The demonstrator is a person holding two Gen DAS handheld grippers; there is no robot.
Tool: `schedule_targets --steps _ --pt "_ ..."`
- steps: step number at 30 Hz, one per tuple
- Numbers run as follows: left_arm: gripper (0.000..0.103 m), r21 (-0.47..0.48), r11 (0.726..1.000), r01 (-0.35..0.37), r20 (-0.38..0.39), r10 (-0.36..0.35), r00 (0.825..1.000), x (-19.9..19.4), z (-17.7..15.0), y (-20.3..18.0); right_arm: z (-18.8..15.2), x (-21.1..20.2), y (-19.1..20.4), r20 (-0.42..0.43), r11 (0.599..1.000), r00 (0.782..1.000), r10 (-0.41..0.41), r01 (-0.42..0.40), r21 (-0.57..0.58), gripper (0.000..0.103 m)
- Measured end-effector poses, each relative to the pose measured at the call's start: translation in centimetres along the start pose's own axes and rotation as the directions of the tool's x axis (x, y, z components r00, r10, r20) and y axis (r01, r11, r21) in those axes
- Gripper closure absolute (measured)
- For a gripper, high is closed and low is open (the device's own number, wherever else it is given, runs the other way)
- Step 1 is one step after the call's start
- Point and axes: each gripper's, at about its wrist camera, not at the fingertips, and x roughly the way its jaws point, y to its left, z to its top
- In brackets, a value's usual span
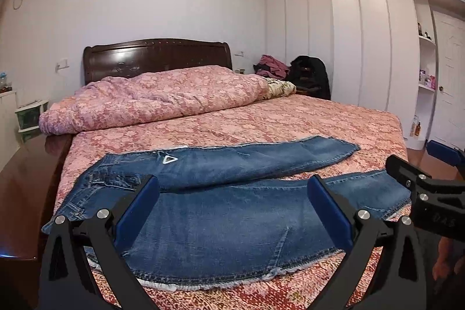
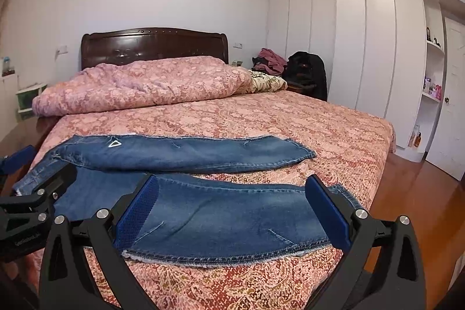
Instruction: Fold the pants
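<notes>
- Pants (image 1: 232,211): blue denim jeans lying flat on the bed (image 1: 290,121), across the lower middle of both frames, waist toward the left, the two legs running to the right and spread apart in a narrow V
- The far leg (image 2: 186,153) carries a small white triangle mark near its left end; the near leg (image 2: 232,220) shows a frayed pale edge along its lower side
- Handling, as a judgement: denim looks thick and fairly heavy, soft enough to drape yet likely to hold a crease; it should not slip much on the patterned bedspread
- Best holds seem to be the waistband at the left and a hem at the right, pinching both layers
- Left tool (image 1: 232,211) is released, its blue fingers spread wide over the near leg, gripping nothing
- Right tool (image 2: 232,217) is likewise released, empty, over the near leg's hem end
</notes>
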Motion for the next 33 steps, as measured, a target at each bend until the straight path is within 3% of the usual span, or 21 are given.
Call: schedule_targets --steps 6,33 --pt "0.002 0.037 0.999 0.016 0.0 -0.016 1.0 0.31 0.14 -0.8 0.03 -0.08 -0.15 -0.006 1.0 1.0 -0.006 0.006 0.005 0.003" --pt "0.002 0.019 1.0 0.003 -0.001 -0.003 1.0 0.63 0.15 -0.31 0.09 -0.02 0.04 -0.015 1.0 1.0 0.001 -0.001 -0.005 0.003"
